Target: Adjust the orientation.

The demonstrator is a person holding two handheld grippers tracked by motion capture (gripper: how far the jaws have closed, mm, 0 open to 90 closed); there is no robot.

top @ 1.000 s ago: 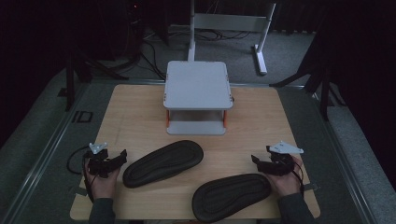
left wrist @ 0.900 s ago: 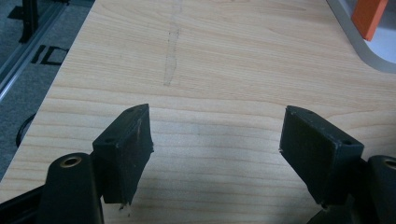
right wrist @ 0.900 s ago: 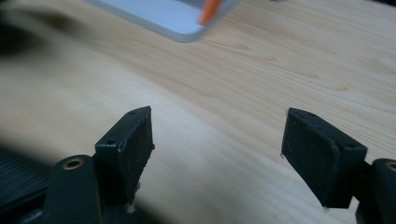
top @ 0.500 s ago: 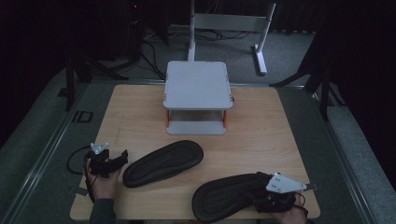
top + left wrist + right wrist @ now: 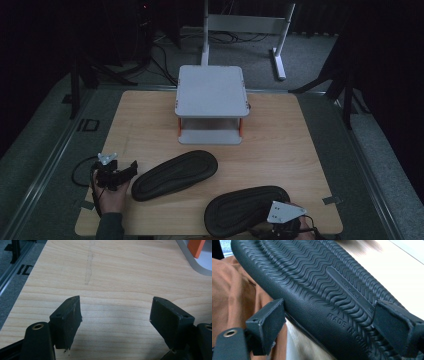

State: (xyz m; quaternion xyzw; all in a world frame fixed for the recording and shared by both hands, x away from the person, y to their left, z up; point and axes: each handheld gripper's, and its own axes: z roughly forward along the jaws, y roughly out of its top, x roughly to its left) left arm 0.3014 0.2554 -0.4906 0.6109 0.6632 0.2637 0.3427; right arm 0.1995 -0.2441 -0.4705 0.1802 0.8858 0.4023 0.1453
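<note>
Two soles lying tread-up, the near slipper sitting between your right claw jaws.
You are opening them wide; straddle its edge squarely before pinching. Left claw is gaping empty over the worktop.

A light wooden tabletop was set on a grey carpeted floor. A small white two-tier stand with orange legs was placed toward twelve o'clock on the tabletop, its lower shelf left bare. Beyond it, at twelve to one o'clock, a white metal frame was seen on the floor, with black cables trailed at eleven o'clock. A dark metal rail was run along the nine o'clock side.
</note>
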